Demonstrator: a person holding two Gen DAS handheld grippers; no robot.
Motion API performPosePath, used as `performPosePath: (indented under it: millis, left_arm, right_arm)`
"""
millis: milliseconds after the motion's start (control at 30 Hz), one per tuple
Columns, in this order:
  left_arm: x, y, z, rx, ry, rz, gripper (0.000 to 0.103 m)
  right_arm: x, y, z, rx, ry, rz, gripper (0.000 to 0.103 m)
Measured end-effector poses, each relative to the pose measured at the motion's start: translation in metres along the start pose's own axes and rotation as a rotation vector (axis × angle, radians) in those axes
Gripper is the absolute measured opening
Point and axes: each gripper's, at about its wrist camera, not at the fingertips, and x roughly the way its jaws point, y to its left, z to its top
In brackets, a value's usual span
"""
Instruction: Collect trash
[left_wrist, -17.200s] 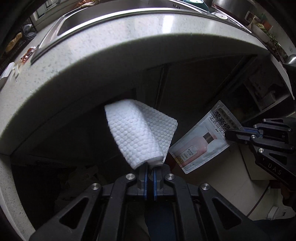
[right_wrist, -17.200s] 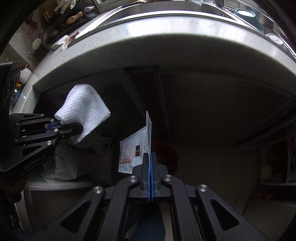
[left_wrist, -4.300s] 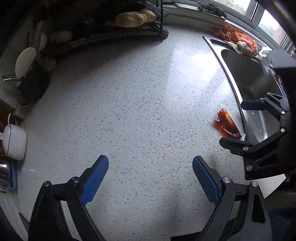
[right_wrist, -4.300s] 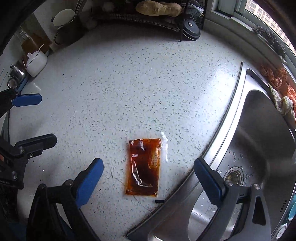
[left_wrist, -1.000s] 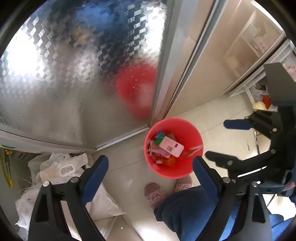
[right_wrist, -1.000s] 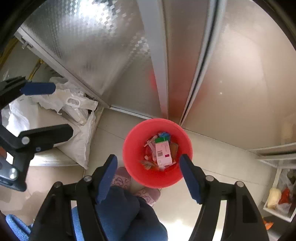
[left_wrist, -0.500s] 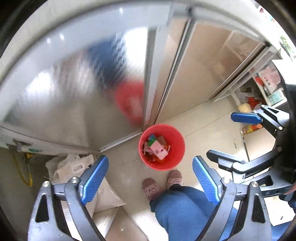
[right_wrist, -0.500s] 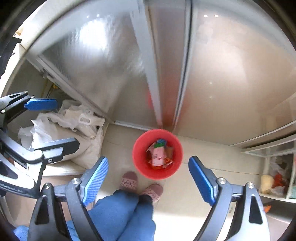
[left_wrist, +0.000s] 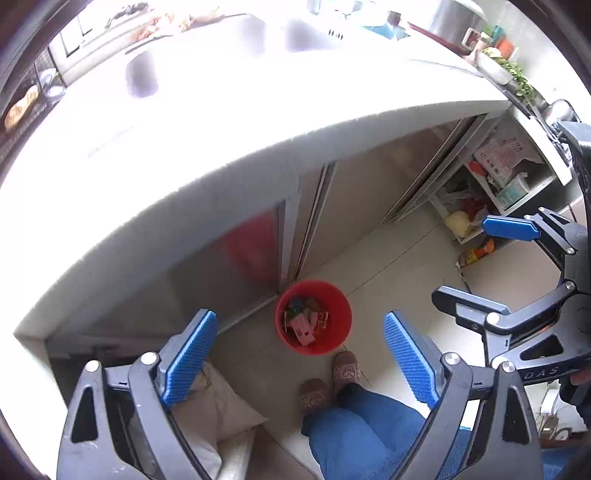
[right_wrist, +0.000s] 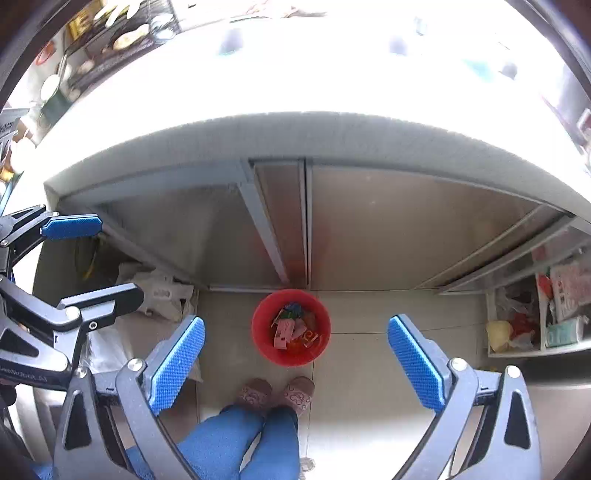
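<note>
A red bucket (left_wrist: 345, 317) (right_wrist: 258, 326) stands on the floor far below, in front of the cabinet doors. It holds several bits of trash, among them a pink packet (left_wrist: 301, 326) (right_wrist: 282, 332). My left gripper (left_wrist: 299, 315) hangs high above it, open and empty; the right wrist view shows it at the left edge (right_wrist: 120, 254). My right gripper (right_wrist: 295, 321) is also high over the bucket; its jaws are opening wide with nothing between them. In the left wrist view it is at the right (left_wrist: 460, 258).
The countertop (left_wrist: 221, 122) (right_wrist: 295, 85) with its sink is washed out by glare. Below it are sliding cabinet doors (right_wrist: 369, 229). An open shelf of packets (right_wrist: 535, 314) is on the right and white bags (right_wrist: 162, 291) on the left. A person's legs (right_wrist: 258, 435) and slippers stand by the bucket.
Both grippers have risen well above the bucket, which now looks smaller, and the countertop has come into view. The right gripper's jaws have spread wider.
</note>
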Motion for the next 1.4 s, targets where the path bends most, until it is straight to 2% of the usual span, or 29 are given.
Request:
performPosePath:
  millis: [233,767,1400]
  left_arm:
    - [-0.007,0.007,0.015,0.013,0.006,-0.022,0.091]
    - [-0.024,0.009,0.019,0.004,0.0,0.004,0.091]
    - [-0.039,0.001,0.01,0.002,-0.035,0.025,0.091]
  right_arm:
    - [-0.007,0.004,0.008,0.04,0.001,-0.027,0.102]
    - [-0.006,0.002,0.015,0.038,0.015,-0.017,0.102]
    - [-0.022,0.008,-0.006,0.051,-0.012,-0.01,0.102]
